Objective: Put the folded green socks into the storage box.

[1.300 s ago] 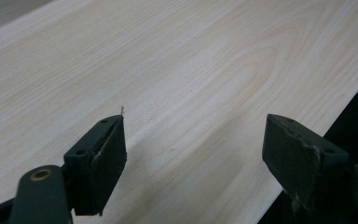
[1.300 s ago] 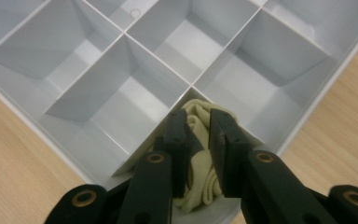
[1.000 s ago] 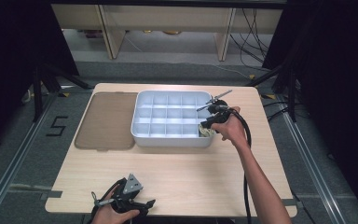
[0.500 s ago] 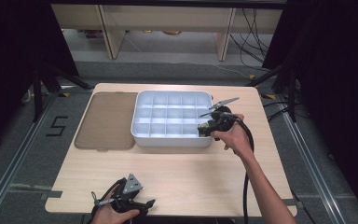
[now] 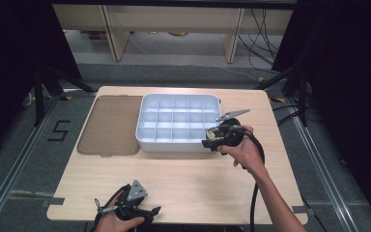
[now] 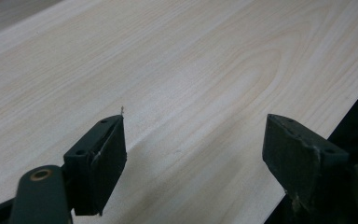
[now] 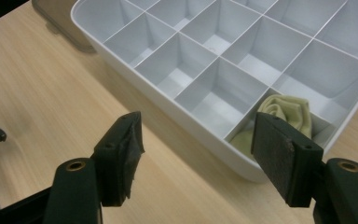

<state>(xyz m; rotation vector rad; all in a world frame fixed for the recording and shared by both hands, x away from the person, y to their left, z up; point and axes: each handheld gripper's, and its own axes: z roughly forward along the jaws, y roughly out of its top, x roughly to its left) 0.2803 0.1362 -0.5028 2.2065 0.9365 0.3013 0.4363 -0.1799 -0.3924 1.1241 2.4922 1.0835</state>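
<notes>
- Left gripper (image 5: 142,212) rested at the tabletop's (image 5: 188,179) near edge, jaws wide apart and empty.
- Right gripper (image 7: 196,154), jaws just opened and empty, hovered before the white tray (image 7: 168,107).
- Olive cloth (image 7: 286,116) lay in the tray's corner compartment.
- Brown lid (image 5: 111,123) lay flat, touching the tray's left side.

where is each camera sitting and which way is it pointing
High view: above the person's side, looking forward and down on the table; both forearms, left gripper, right gripper.
Left gripper view: on the left gripper, along open jaws at bare tabletop.
Right gripper view: on the right gripper, open jaws aimed at the white tray and its rolled cloth.
Shared: high and right gripper views show the tray.
</notes>
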